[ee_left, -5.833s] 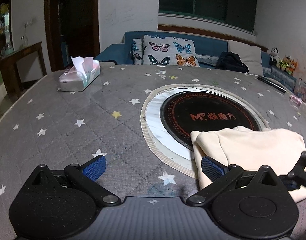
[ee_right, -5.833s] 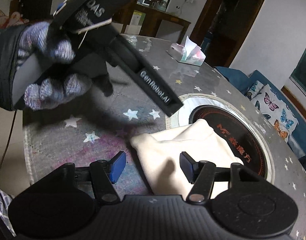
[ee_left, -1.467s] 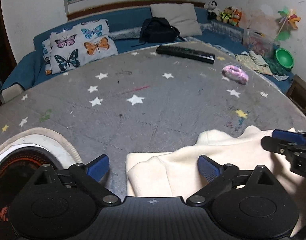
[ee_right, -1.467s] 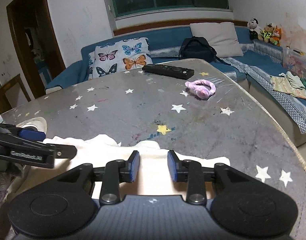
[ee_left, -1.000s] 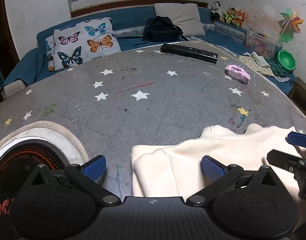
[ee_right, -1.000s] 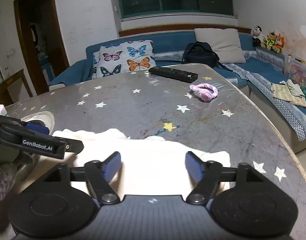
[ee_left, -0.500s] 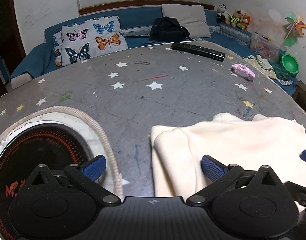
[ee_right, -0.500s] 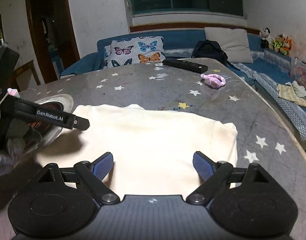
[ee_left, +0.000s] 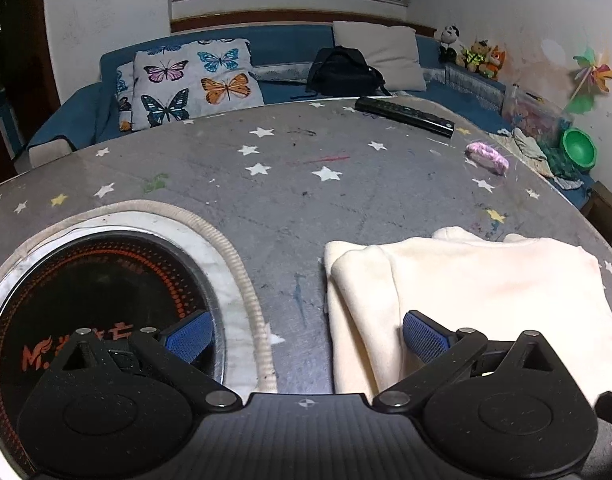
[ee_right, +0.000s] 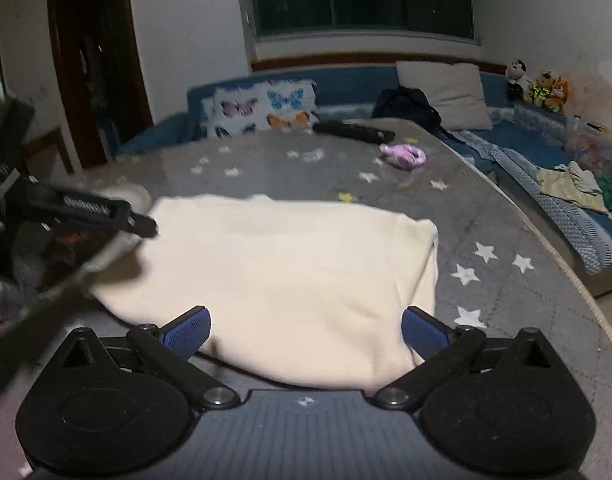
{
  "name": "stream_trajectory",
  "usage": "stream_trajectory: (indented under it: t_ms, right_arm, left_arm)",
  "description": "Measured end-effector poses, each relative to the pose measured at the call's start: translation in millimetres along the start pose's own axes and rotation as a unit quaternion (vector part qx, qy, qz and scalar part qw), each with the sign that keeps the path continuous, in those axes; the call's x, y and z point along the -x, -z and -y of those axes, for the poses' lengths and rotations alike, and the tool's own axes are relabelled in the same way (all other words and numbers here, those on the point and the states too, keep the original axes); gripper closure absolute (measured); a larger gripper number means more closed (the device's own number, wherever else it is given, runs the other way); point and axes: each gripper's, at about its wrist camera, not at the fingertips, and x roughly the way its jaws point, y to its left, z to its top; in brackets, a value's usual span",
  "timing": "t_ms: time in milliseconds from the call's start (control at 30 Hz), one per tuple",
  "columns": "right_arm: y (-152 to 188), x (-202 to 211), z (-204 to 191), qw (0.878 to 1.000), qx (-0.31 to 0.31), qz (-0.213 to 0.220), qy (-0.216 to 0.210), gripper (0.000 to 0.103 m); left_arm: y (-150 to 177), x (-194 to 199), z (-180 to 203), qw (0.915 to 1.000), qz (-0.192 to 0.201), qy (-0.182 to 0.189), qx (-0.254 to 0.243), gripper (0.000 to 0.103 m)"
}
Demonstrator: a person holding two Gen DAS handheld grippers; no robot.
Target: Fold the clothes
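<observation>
A cream garment lies folded flat on the grey star-patterned table; it also shows in the right wrist view. My left gripper is open and empty, held above the garment's left edge and the table. My right gripper is open and empty, held over the garment's near edge. The left gripper's body shows at the left of the right wrist view, beside the garment's far left corner.
A round black hotplate with a white ring sits in the table at the left. A black remote and a pink scrunchie lie at the far side. The table edge runs along the right. A blue sofa stands behind.
Both grippers have pulled back from the garment. The right gripper, nearly shut on the cloth 1.5 s ago, has opened wide and let it go. The garment now lies flat.
</observation>
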Motion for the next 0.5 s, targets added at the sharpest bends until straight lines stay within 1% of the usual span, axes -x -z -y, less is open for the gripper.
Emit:
stream_trajectory:
  t_ms: [133,200,333,433,500]
  right_arm:
    - [-3,6,-14,0.999,0.016,0.02,-0.025,0.0]
    - [-2,1,-15,0.999,0.012,0.015,-0.031,0.0]
    - [5,-15,-9,1.0,-0.006,-0.019,-0.024,0.0]
    - [6,-10,-9,1.0,-0.013,-0.014,-0.025,0.0]
    - [6,-7,-13,0.999,-0.01,-0.01,-0.03,0.0]
  left_arm:
    - [4,1,0,1.0,-0.003,-0.001,0.004,0.0]
    - [6,1,-1,1.0,-0.005,-0.001,0.006,0.0]
    - [8,4,-6,0.9999,-0.007,-0.003,0.008,0.0]
    - [10,9,-10,0.9999,-0.006,-0.01,0.01,0.0]
    - [12,14,-13,0.9999,-0.002,-0.005,0.014,0.0]
